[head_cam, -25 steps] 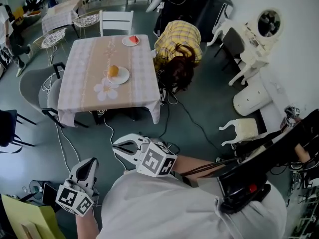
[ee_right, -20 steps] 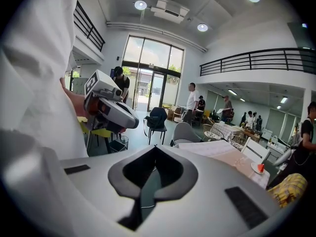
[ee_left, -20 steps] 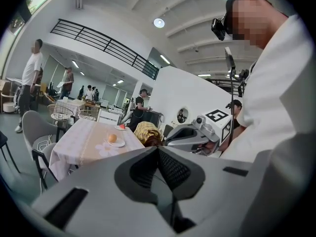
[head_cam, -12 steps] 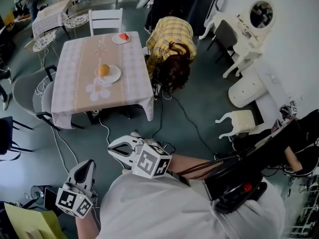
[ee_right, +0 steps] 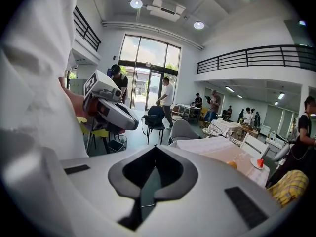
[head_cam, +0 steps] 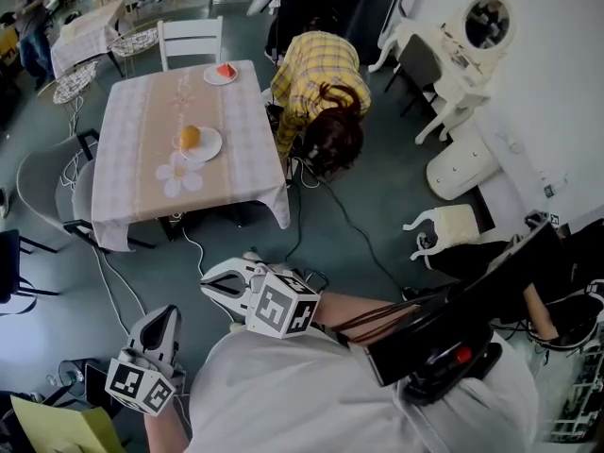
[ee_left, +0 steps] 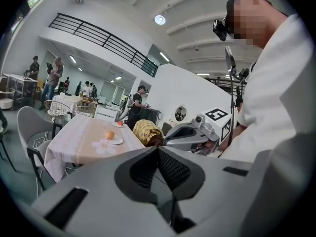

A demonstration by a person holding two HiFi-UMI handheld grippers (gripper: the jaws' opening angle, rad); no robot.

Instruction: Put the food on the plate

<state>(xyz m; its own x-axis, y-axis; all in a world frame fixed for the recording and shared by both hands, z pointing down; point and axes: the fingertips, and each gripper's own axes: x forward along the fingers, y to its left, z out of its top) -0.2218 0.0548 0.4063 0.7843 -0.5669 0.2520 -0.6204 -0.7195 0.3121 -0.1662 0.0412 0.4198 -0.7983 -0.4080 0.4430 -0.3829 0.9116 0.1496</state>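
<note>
An orange (head_cam: 190,137) sits on a white plate (head_cam: 206,148) on the cloth-covered table (head_cam: 142,173) far ahead. A red watermelon piece (head_cam: 225,70) lies on a second small plate (head_cam: 215,78) at the table's far edge. My left gripper (head_cam: 167,316) is held low by my body, shut and empty. My right gripper (head_cam: 211,282) is beside it, also shut and empty. Both are well short of the table. The left gripper view shows the orange (ee_left: 109,135) and the right gripper (ee_left: 190,137) beyond its closed jaws. The right gripper view shows the orange (ee_right: 232,165) and watermelon (ee_right: 259,163).
A person in a yellow plaid shirt (head_cam: 311,88) crouches at the table's right side, with cables (head_cam: 326,206) across the floor. A white chair (head_cam: 191,38) stands behind the table, a grey chair (head_cam: 45,173) at its left. White furniture (head_cam: 453,74) lines the right wall.
The head view has swung a little, so the table and crouching person sit further left in the picture. Both grippers stay low by my body.
</note>
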